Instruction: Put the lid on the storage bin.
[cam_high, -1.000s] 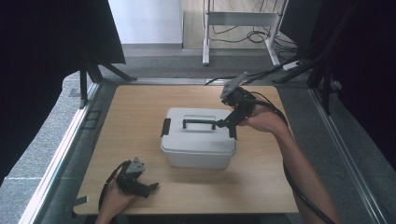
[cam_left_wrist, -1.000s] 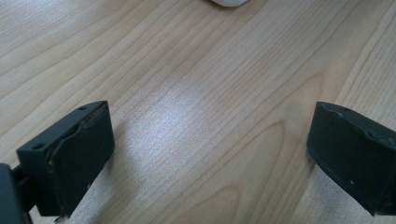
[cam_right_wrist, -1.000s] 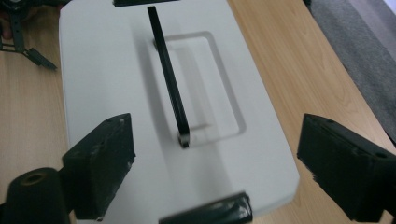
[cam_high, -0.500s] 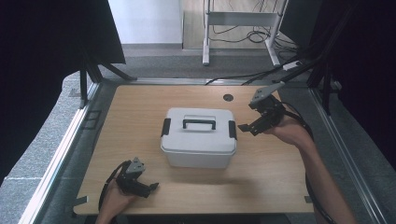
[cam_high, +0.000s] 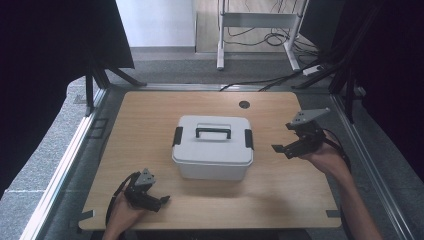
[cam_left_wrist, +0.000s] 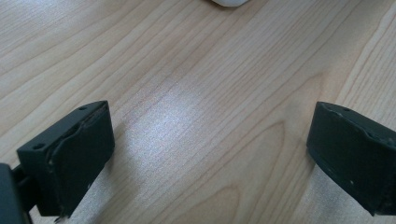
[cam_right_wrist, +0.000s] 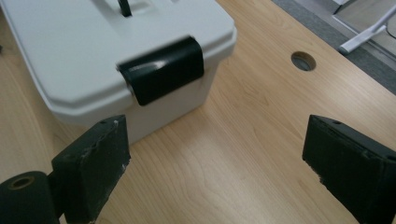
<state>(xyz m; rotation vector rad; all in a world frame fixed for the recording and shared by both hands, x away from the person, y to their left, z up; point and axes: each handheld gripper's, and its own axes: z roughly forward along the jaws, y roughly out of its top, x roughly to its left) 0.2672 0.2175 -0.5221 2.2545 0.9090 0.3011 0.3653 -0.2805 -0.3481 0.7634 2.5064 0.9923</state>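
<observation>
White storage box sits mid-worktop, black latch down.
My right gripper has pulled back off the latch (it was touching a second ago), jaws spread wide; my left gripper has stayed put near the front edge, also spread, empty.

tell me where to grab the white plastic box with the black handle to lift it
Probably by the black handle on top of the white plastic lidded box, coming straight down from above: it arches clear of the lid, leaving a gap for one jaw underneath. The right gripper, open and beside the box's black side latch, is nearest. I can't tell whether the latches are locked.
</observation>
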